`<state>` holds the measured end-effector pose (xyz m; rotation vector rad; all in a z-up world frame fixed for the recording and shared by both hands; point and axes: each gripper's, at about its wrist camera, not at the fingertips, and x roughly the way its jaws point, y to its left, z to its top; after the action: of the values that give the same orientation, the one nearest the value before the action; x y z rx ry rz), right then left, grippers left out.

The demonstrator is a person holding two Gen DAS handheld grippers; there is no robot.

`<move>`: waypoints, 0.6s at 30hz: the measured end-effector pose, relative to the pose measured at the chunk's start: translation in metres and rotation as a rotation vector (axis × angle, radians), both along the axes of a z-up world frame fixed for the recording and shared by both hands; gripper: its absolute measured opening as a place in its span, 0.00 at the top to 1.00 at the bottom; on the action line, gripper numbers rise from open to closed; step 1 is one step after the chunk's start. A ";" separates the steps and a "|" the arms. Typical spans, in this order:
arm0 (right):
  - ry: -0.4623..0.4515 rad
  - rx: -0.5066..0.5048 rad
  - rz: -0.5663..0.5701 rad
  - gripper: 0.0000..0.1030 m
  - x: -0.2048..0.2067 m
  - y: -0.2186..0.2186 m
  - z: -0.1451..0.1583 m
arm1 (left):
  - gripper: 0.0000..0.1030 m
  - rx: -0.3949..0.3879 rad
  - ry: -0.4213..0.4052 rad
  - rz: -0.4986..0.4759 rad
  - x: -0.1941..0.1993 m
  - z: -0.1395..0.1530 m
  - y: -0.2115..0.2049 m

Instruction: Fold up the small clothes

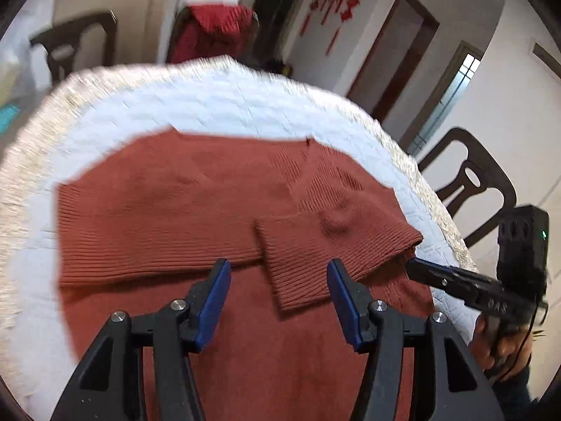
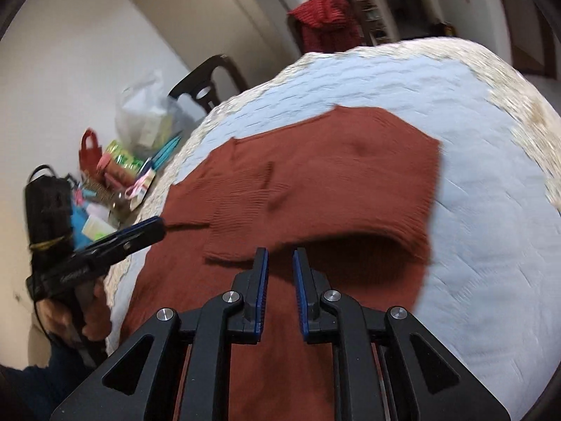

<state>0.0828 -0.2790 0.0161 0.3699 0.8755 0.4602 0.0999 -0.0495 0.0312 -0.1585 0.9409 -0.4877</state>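
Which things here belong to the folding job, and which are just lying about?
Job: rust-red sweater, white quilted cover, left gripper, right gripper.
Lying about: clutter pile, plastic bag, chairs, red garment.

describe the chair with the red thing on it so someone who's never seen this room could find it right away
Start at the round table under its white quilted cloth, where the rust-brown knit sweater lies. Look past the table's far edge, towards the dark doorway, to the chair there. Unlike the other dark wooden chairs with bare open backs, it alone has a bright red garment draped over its backrest.
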 end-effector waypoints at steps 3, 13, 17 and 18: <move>0.020 -0.013 -0.031 0.86 -0.001 -0.009 -0.007 | 0.57 0.012 0.048 -0.013 0.011 -0.015 -0.013; -0.017 -0.047 -0.061 0.86 0.013 -0.014 -0.008 | 0.94 -0.035 -0.109 -0.045 0.008 0.028 -0.024; -0.036 -0.106 -0.098 0.86 0.013 -0.019 -0.006 | 0.94 -0.051 -0.162 -0.026 0.020 0.039 -0.015; -0.032 -0.117 -0.106 0.86 0.012 -0.021 -0.007 | 0.94 -0.044 -0.146 -0.019 0.026 0.033 -0.012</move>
<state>0.0950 -0.2996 0.0089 0.2986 0.8435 0.3149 0.1262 -0.0620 0.0637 -0.1522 0.7898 -0.5309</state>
